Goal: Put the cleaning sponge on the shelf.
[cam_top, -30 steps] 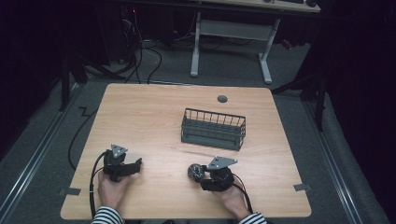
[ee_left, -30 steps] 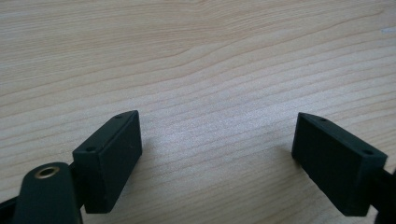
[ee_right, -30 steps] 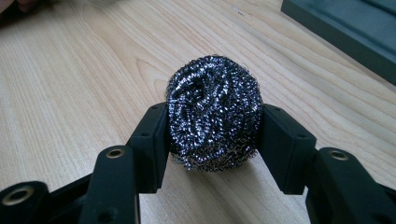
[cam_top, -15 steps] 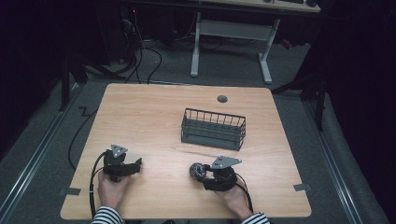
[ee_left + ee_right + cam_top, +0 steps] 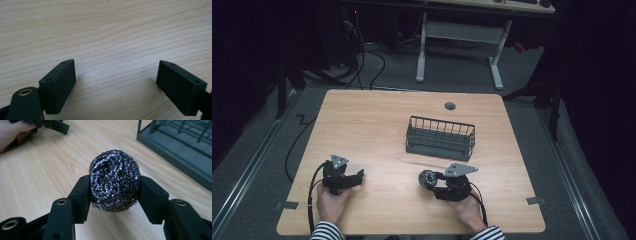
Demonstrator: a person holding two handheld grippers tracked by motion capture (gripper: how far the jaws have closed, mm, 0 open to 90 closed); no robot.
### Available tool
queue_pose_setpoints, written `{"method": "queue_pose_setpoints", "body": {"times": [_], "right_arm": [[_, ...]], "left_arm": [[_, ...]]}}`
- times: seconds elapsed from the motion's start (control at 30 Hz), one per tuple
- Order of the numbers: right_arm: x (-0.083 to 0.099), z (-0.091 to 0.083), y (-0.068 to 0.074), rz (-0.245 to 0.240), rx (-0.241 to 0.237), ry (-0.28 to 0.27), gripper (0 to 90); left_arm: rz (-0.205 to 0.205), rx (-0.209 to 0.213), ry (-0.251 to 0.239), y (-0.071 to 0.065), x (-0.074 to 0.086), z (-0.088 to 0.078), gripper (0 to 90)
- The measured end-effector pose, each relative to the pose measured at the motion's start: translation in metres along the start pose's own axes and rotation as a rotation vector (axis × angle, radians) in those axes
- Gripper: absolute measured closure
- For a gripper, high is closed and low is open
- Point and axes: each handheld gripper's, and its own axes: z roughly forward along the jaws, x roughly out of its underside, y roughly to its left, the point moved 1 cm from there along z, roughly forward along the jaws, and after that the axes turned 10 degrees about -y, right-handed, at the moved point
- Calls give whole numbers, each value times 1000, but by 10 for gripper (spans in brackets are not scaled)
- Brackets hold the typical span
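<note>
A round steel-wool scourer (image 5: 114, 185) sits squeezed between the black jaws of my right gripper (image 5: 114, 195), just above the wooden table. In the high view the scourer (image 5: 428, 178) is a dark ball at the left tip of the right gripper (image 5: 432, 181), near the table's front edge. My left gripper (image 5: 358, 177) rests at the front left, held in a hand, pointing right. Its jaws stand wide apart in the left gripper view (image 5: 116, 82) with bare wood between them.
A dark wire basket (image 5: 440, 137) stands on the table (image 5: 377, 125) behind the right gripper, its corner close by in the right gripper view (image 5: 175, 147). A round cable grommet (image 5: 450, 106) sits near the far edge. Cables trail from both grippers toward the person.
The right gripper with the scourer has shifted slightly; the left gripper has stayed put.
</note>
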Motion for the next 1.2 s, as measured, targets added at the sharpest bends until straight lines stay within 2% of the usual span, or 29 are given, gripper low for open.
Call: {"method": "queue_pose_setpoints", "body": {"times": [0.23,0.37,0.8,0.97,1.2], "right_arm": [[-7,-9,-7,8,10,-19,471],[-10,-12,-12,29,2,-16,477],[-23,-22,-22,26,15,-37,477],[-30,-29,-25,59,-15,-64,477],[-44,-39,-32,36,18,-83,477]], "left_arm": [[0,0,0,0,0,0,164],[0,0,0,0,0,0,164],[0,0,0,0,0,0,164],[2,2,0,0,0,0,164],[2,3,1,0,0,0,164]]}}
